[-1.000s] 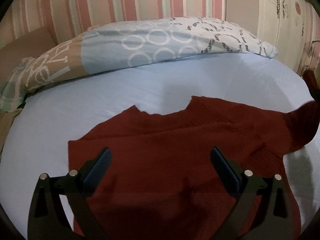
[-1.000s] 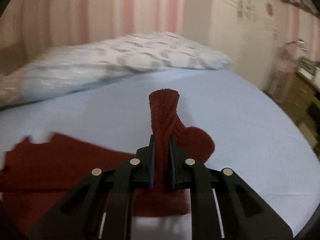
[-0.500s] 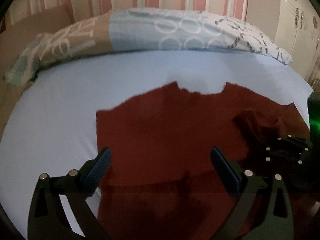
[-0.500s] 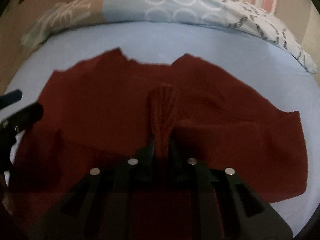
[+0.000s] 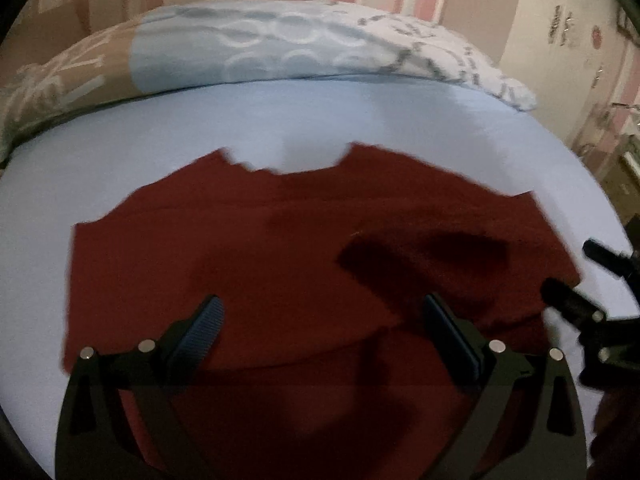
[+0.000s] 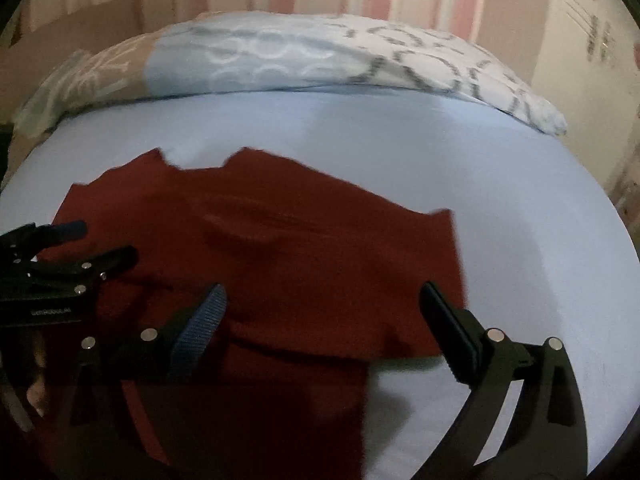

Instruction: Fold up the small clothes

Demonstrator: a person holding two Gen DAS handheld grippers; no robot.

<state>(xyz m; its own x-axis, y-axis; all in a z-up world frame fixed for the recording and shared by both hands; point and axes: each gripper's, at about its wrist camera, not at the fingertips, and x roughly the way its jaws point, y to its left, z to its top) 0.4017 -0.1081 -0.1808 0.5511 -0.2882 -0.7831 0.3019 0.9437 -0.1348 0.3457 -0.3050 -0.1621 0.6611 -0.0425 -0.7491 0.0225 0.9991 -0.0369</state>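
We have laid the sleeve (image 6: 248, 228) across the red sweater (image 5: 280, 280) mid-bed (image 5: 360, 120); our right tool (image 6: 320, 320) has just been opening and is empty, the left tool (image 5: 320, 320) gapes empty; further folds remain.

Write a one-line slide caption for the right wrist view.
Open right claw over a dark red sweater on the blue bed sheet, left claw alongside.

You can see small white lettering on the left gripper (image 6: 86, 248), but it's too blurred to read.
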